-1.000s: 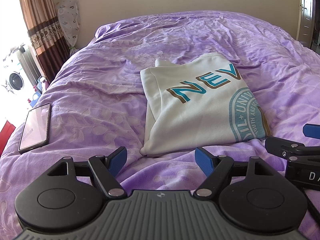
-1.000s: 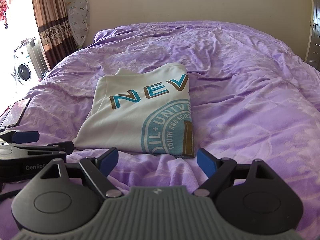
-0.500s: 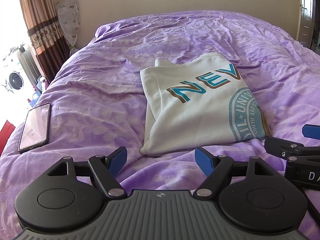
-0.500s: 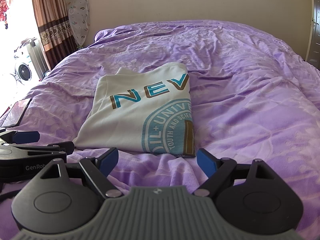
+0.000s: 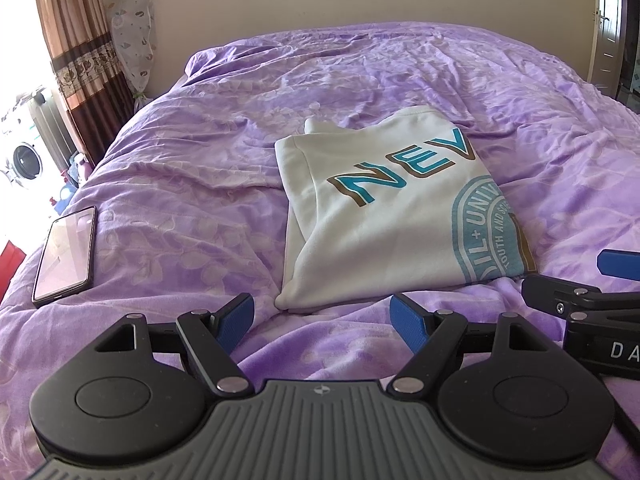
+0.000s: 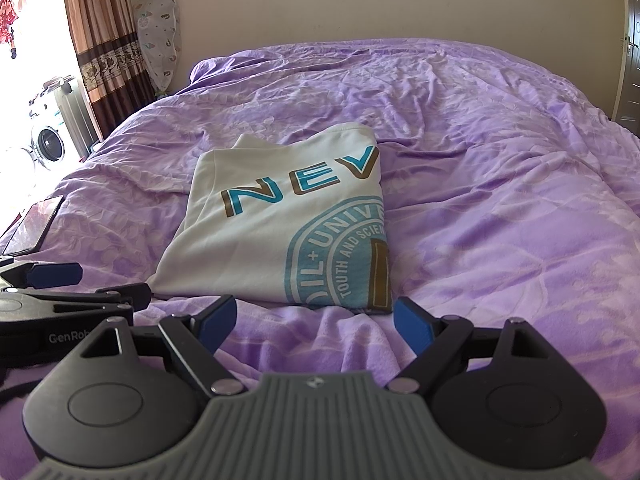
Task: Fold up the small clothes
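Nothing has moved since the earlier frames. Folded shirt (image 5: 392, 216) lies mid-bed (image 5: 200, 168), near edge just beyond both grippers. Left gripper (image 5: 322, 316) and right gripper (image 6: 314, 320): jaws wide, empty. Phone (image 5: 66, 254) lies well left.

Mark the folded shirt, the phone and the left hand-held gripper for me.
folded shirt (image 5: 384, 232), left wrist view, on the cream front panel.
phone (image 5: 66, 254), left wrist view, on its screen.
left hand-held gripper (image 5: 322, 316), left wrist view, midway between the blue fingertips.
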A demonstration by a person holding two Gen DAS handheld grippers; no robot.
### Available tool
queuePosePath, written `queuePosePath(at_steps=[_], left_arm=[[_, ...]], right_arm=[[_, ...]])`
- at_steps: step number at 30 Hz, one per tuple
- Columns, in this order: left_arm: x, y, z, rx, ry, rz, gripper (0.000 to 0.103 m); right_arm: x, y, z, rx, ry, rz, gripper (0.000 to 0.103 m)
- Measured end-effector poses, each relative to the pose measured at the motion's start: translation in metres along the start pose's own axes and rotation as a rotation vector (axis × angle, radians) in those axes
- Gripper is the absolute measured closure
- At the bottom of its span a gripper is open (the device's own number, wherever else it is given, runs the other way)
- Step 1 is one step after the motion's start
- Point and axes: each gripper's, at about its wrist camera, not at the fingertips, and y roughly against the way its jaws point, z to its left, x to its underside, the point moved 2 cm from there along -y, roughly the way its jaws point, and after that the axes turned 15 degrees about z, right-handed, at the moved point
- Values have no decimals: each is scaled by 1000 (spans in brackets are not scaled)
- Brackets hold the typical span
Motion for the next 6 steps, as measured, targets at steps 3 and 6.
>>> queuePosePath(at_steps=[3,6], left_arm=[[0,0,2,5,0,2,13],[0,0,2,10,0,5,13]], right_arm=[[0,0,1,0,-1,1,21],[0,0,0,0,0,0,21]])
